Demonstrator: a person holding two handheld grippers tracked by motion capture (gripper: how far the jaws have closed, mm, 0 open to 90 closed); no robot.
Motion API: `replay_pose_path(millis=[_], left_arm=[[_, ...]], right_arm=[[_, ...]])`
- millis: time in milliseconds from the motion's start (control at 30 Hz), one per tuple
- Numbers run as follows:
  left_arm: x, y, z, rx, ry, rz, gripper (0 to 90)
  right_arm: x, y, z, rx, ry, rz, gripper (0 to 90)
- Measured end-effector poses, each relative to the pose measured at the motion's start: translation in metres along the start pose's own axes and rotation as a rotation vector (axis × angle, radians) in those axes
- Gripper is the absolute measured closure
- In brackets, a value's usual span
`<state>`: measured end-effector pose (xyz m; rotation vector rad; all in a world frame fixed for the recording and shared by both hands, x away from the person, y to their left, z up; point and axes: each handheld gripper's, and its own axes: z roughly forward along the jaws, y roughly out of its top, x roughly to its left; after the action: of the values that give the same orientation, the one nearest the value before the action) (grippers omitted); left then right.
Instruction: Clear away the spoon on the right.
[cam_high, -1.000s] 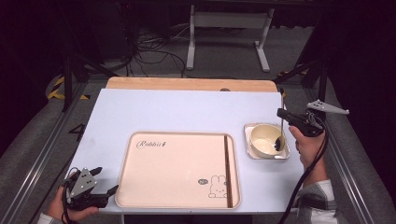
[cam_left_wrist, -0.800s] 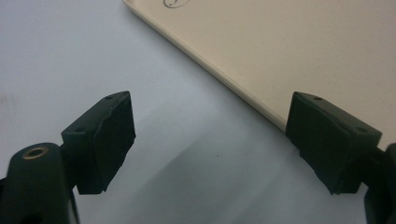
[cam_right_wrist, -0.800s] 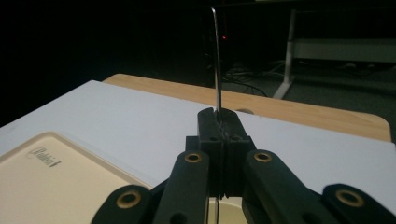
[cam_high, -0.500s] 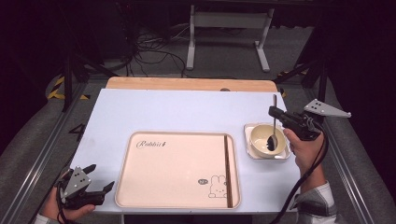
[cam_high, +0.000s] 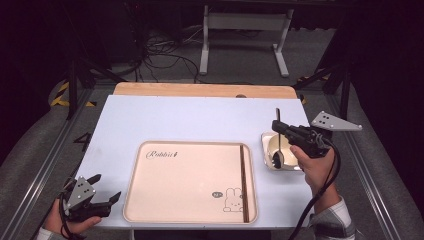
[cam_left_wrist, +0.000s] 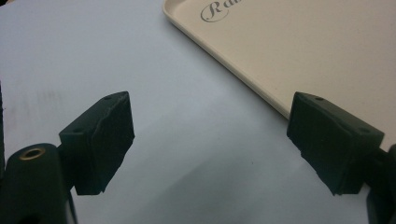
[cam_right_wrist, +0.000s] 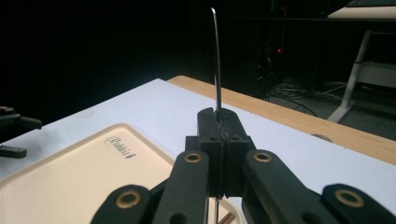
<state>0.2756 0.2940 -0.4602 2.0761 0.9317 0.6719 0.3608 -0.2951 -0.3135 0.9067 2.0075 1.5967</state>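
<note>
Lifted since a second ago, the right gripper (cam_high: 278, 131) has carried the spoon (cam_high: 277, 145) up over the bowl (cam_high: 267, 142), beside the tray (cam_high: 150, 210). Its jaws pinch the handle, which stands upright, bowl end hanging down. Left gripper (cam_high: 102, 188) rests spread, well apart.

The right gripper (cam_high: 280, 131) is held up at the table's right side, jaws pinched tight together, wrist bent, cable trailing down the forearm. The left gripper (cam_high: 106, 188) rests low at the near left corner, jaws spread wide.
</note>
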Motion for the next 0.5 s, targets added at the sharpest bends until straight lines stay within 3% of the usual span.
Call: replay_pose_path(millis=[267,500], left_arm=[[0.005,-0.002,0.003,0.004,0.024,-0.014,15.9],[-0.001,0.003,0.005,0.000,0.000,0.019,15.9]], right_arm=[[0.019,-0.010,0.020,0.038,0.051,-0.012,90.0],[0.041,-0.025,0.043,0.073,0.081,-0.021,90.0]])
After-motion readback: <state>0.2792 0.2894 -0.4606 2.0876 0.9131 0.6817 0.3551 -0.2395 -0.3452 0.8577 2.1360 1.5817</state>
